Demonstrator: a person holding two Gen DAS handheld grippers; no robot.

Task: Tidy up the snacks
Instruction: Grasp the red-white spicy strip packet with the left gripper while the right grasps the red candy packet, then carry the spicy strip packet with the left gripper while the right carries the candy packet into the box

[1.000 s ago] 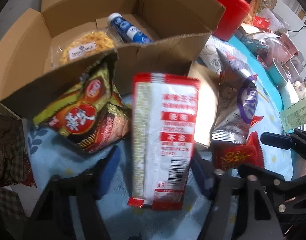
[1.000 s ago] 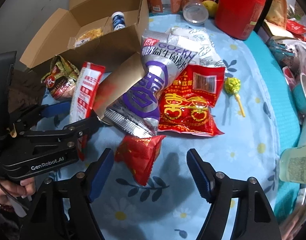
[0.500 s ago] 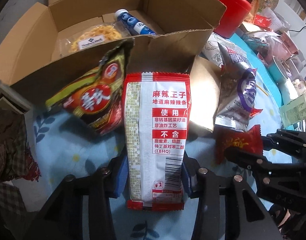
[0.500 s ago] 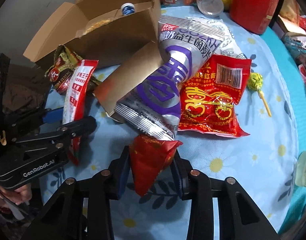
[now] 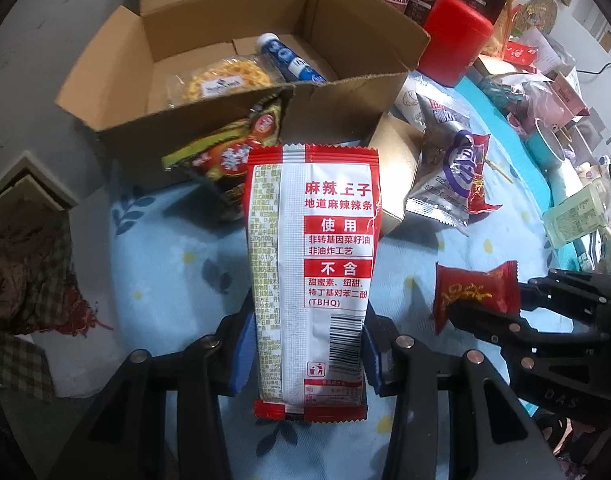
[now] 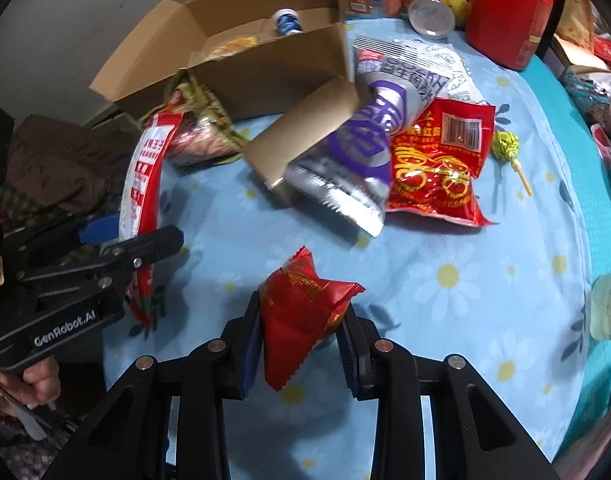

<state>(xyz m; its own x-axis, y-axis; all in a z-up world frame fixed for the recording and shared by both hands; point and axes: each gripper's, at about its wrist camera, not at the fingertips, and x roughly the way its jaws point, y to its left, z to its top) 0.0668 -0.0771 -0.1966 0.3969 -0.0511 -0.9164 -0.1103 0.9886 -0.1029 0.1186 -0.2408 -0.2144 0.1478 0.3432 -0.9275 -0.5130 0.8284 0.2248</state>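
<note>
Red and white, the long plastic snack packet (image 5: 311, 276) is pinched near its bottom end by the left tool (image 5: 305, 354). Both blue pads (image 5: 241, 354) press its sides, so it stands up off the blue flowery cloth on the surface (image 6: 465, 280). Holding it low leaves the top free to go in first.

The right tool (image 6: 301, 340) is squeezed shut on a small red shiny candy pack (image 6: 305, 312), lifted a little, I think. Each tool has one snack, so two can be moved in one go.

Behind them sits the open brown cardboard box (image 5: 337, 100), its flaps folded out so things drop in easily. A yellow noodle bag (image 5: 221, 80) and a blue and white tube (image 5: 289, 62) lie inside already. That looks like the place for the snacks.

A silver and purple bag (image 6: 369, 144), a big red bag (image 6: 437, 160), a green and red bag (image 5: 225, 156) leaning on the box, and a green lollipop (image 6: 505, 146) wait outside.
</note>
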